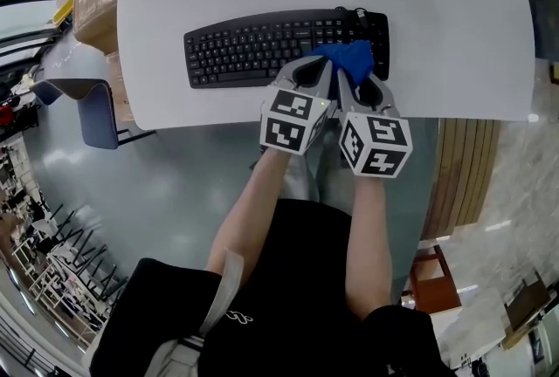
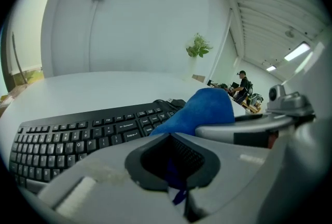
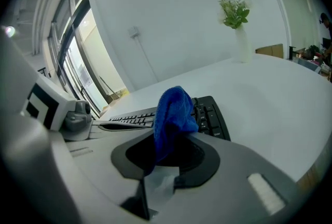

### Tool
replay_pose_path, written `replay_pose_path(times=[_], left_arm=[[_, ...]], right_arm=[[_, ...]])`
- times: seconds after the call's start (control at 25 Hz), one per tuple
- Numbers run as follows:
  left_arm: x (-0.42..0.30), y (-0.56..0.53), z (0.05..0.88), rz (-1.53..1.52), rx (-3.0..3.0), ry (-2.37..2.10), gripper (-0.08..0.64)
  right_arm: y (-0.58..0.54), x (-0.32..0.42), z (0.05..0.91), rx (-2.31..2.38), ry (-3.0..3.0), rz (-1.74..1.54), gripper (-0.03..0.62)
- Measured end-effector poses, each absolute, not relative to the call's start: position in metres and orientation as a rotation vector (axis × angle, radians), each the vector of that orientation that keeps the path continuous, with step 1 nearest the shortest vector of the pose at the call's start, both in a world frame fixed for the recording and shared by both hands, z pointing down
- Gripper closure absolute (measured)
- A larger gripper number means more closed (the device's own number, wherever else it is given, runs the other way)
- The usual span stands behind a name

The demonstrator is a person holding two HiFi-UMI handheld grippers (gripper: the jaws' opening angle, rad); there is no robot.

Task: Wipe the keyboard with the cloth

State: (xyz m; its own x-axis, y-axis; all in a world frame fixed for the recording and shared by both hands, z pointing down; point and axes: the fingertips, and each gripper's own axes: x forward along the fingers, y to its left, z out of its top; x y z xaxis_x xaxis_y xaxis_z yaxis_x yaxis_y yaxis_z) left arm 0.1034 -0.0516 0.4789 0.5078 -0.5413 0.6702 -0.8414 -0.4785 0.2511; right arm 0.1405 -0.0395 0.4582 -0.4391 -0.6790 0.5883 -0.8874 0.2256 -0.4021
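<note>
**Keyboard (image 1: 262,48) wipe: cloth at the right end**

Black keyboard lies on the white tabletop (image 1: 437,17). The blue cloth (image 1: 349,59) is bunched over its right-hand keys, with the left claw (image 1: 319,70) and right claw (image 1: 354,78) both clamped on it. Advice — flatten the cloth, press lightly, and sweep leftward along the key rows.

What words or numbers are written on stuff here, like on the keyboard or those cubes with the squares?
Nothing here can be read for sure.
On the keyboard: white print on the keys, too small and blurred to read.
On the cubes of the left gripper and right gripper: black-and-white square patterns only, no letters or numbers.
On the blue cloth: no label shows.
</note>
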Motion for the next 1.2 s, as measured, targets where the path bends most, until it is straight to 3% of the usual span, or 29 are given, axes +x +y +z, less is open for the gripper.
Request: replay_pose_path(times=[1.2], left_arm=[[0.204,-0.048,0.474,0.675,2.277,-1.055,0.565]], right_arm=[[-0.032,0.242,0.472,1.581,-2.167,1.103,0.500]])
